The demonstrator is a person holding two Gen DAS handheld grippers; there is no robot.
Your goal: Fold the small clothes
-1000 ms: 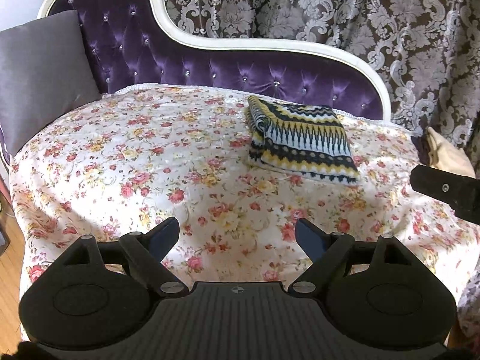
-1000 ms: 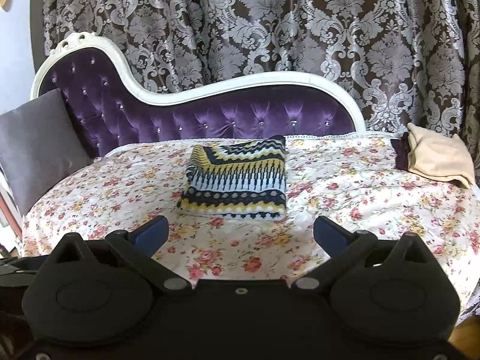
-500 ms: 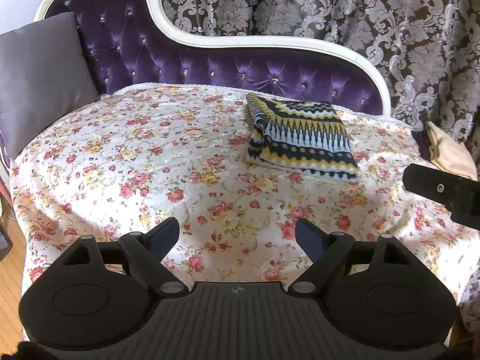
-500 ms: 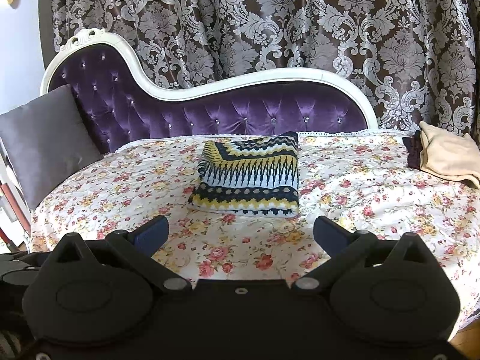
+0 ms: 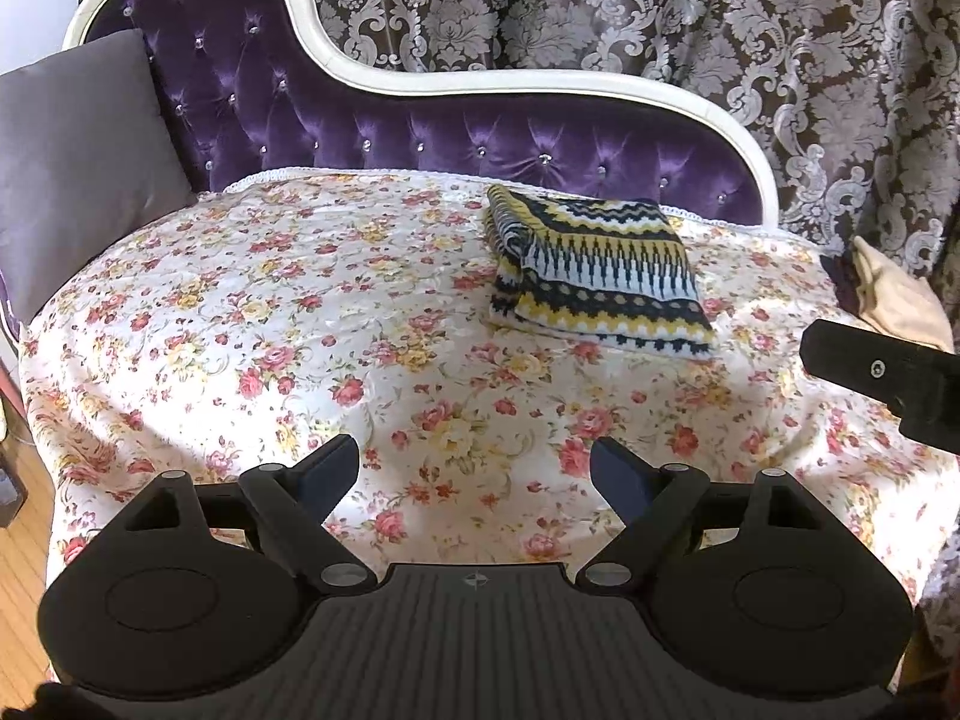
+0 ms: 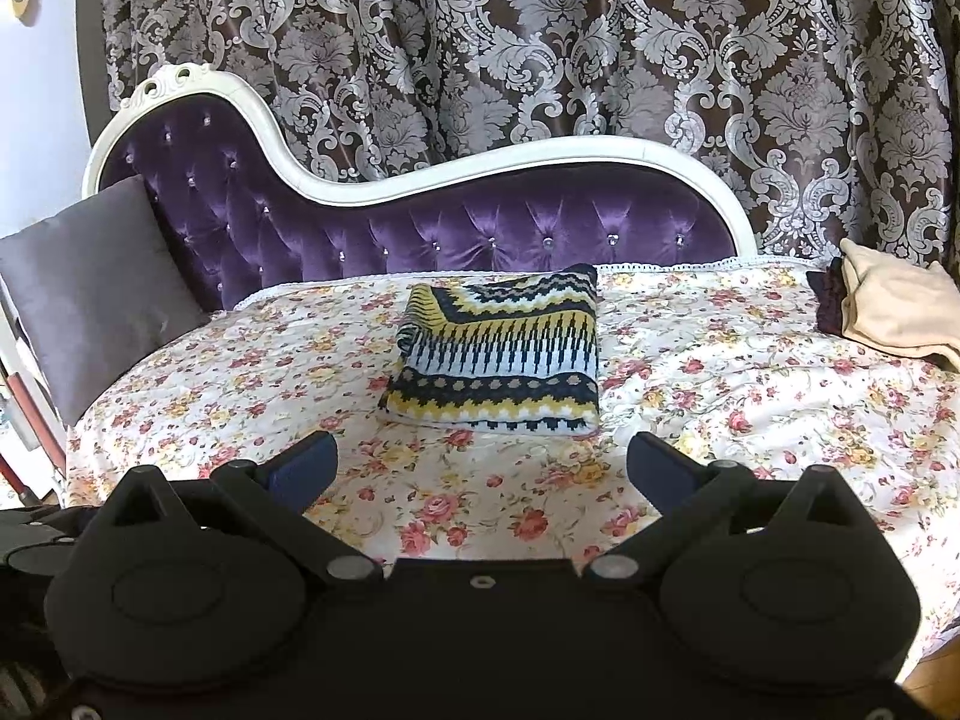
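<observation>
Both jaws are standing wide apart, gripping nothing: the left gripper [image 5: 474,468] and right gripper [image 6: 480,468] are hovering over the floral cover [image 6: 720,396]. The knitted garment [image 6: 504,354] is lying folded mid-cover; the beige garment [image 6: 894,312], seemingly next, wants a pinch at its edge

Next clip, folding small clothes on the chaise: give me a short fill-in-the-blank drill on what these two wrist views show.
1. The patterned knit garment lies already ____ on the floral cover.
2. The left gripper and the right gripper both have their jaws ____.
3. The grey cushion leans at the ____ end of the sofa.
4. The beige cloth sits at the cover's ____ edge.

Missing words: folded; open; left; right
</observation>
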